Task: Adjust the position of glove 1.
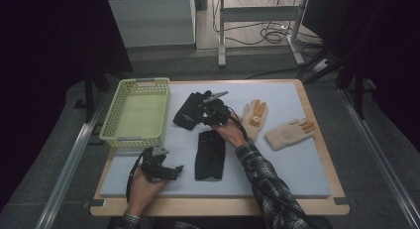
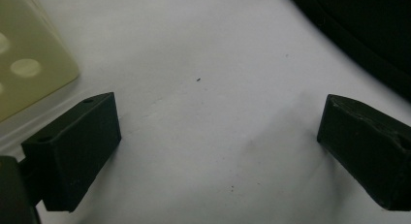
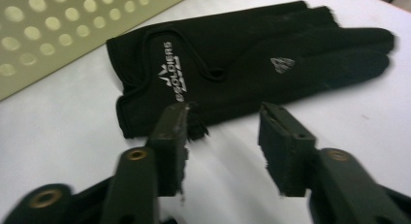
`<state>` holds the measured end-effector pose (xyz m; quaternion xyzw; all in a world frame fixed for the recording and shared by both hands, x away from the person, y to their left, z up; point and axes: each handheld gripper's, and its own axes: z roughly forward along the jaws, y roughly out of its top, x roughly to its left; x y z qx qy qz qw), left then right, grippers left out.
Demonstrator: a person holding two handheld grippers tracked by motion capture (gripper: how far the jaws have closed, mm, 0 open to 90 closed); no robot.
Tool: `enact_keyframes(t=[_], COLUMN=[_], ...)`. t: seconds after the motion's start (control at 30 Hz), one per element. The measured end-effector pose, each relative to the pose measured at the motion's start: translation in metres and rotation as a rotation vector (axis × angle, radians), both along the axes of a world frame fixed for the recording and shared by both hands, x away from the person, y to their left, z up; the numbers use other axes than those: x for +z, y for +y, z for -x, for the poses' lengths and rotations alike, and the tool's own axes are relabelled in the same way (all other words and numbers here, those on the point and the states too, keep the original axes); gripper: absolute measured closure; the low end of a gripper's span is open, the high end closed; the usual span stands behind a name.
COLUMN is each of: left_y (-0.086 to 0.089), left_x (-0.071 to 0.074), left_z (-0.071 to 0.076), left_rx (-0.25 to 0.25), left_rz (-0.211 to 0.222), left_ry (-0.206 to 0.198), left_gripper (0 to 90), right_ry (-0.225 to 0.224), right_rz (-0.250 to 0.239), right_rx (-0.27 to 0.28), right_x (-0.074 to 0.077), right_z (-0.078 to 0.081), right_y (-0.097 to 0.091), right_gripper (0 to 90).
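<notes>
A: Where's the black glove [image 3: 252, 64]?
B: Just beside the basket [image 1: 134, 112]; right gripper [image 3: 223, 132] half-spread at its edge, pinching nothing. Take the cuff squarely. Left gripper [image 2: 218, 151] gapes, empty

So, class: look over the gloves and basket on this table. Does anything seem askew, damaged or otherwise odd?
Nothing looks damaged or spilled. The basket stands upright. The four gloves just lie at differing angles: one black glove flat before the open right gripper, another black glove nearer the person, two cream gloves to the right.
</notes>
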<state>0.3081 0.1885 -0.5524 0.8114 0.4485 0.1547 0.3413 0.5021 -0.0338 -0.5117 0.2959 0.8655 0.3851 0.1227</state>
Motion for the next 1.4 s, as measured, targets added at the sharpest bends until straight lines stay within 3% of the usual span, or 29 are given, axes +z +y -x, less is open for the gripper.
enact_keyframes(t=[0.17,0.23,0.3,0.4,0.43,0.6,0.7,0.77,0.8,1.0,1.03,1.13,1.27,1.3,1.33,1.4], left_y=[0.000,0.000,0.000,0.000,0.000,0.000,0.000,0.000,0.000,0.000,0.000,0.000,0.000,0.000,0.000,0.000], left_x=[0.000,0.000,0.000,0.000,0.000,0.000,0.000,0.000,0.000,0.000,0.000,0.000,0.000,0.000,0.000,0.000], left_z=[0.000,0.000,0.000,0.000,0.000,0.000,0.000,0.000,0.000,0.000,0.000,0.000,0.000,0.000,0.000,0.000], left_rx=[0.000,-0.001,-0.004,-0.004,-0.004,-0.004,-0.004,-0.004,-0.004,-0.004,-0.004,-0.004,-0.004,-0.004,-0.004,-0.004], left_rz=[0.000,0.000,-0.005,-0.005,-0.005,-0.006,-0.006,-0.007,-0.005,-0.004,-0.004,-0.003,-0.003,-0.004,-0.004,-0.004], left_ry=[0.000,0.001,0.002,0.002,0.002,0.002,0.002,0.003,0.001,0.001,0.001,0.001,0.001,0.001,0.000,0.000], left_gripper=[2.1,2.1,2.1,2.1,2.1,2.1,2.1,2.1,2.1,2.1,2.1,2.1,2.1,2.1,2.1,2.1], right_ry=[0.025,0.021,0.021,0.029,0.018,0.024,0.076,0.053,0.051,0.029,0.023,-0.008,-0.010,0.001,0.038,0.051], right_rz=[0.040,0.074,0.067,0.068,0.094,0.092,0.082,0.034,0.030,0.027,0.026,0.040,0.054,0.046,0.029,0.014], right_rx=[0.062,0.066,0.063,0.059,0.063,0.069,0.073,0.048,0.045,0.035,0.047,0.054,0.036,0.035,0.034,0.030], right_x=[-0.013,-0.018,-0.020,-0.019,-0.017,-0.007,-0.001,0.005,0.005,-0.004,-0.009,-0.013,-0.018,-0.019,-0.020,-0.021], right_z=[-0.004,-0.003,-0.003,-0.003,-0.001,0.010,0.015,0.011,0.008,-0.008,-0.013,-0.020,-0.028,-0.031,-0.035,-0.037], right_y=[0.018,0.021,0.021,0.021,0.021,0.010,-0.003,-0.007,-0.007,0.015,0.026,0.039,0.047,0.047,0.044,0.040], right_gripper=[62.3,68.6,75.7,76.5,76.7,76.6,72.1,53.7,49.9,35.4,29.8,26.2,24.2,25.5,34.1,40.8])
